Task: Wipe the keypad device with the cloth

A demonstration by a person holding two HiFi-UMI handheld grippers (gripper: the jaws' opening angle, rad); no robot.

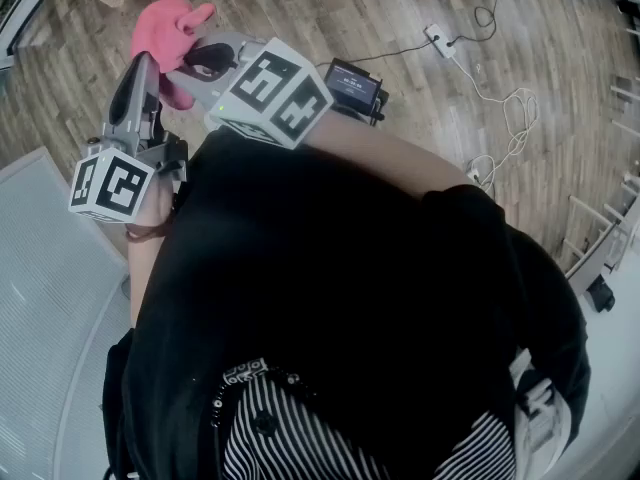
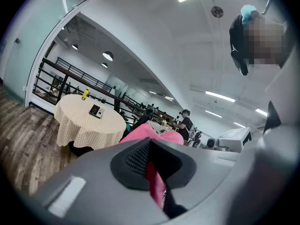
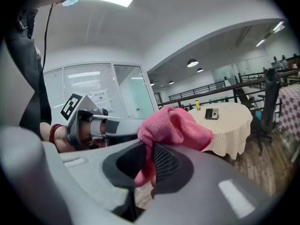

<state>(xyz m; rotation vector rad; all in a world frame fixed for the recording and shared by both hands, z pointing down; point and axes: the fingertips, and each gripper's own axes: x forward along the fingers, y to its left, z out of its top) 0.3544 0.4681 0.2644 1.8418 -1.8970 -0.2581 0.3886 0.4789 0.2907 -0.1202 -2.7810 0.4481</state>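
The pink cloth [image 1: 170, 30] is held up in the air between both grippers, above a wood floor. My left gripper [image 1: 158, 66] is shut on one part of the cloth [image 2: 154, 175], which shows pinched between its dark pads. My right gripper [image 1: 203, 58] is shut on another part, and the cloth [image 3: 176, 128] bunches out above its jaws. The left gripper [image 3: 96, 125] also shows in the right gripper view, just beyond the cloth. The keypad device [image 3: 212, 113] lies flat on a far round table [image 3: 234, 130], well away from both grippers, and shows as a dark keypad device [image 2: 95, 110] in the left gripper view.
A yellow bottle [image 2: 86, 93] stands on the checked round table [image 2: 86, 125]. Railings and people sit further back. In the head view, a small black box with a lit screen [image 1: 352, 85], a power strip [image 1: 440, 41] with white cables and a white grated panel [image 1: 45, 298] surround the person.
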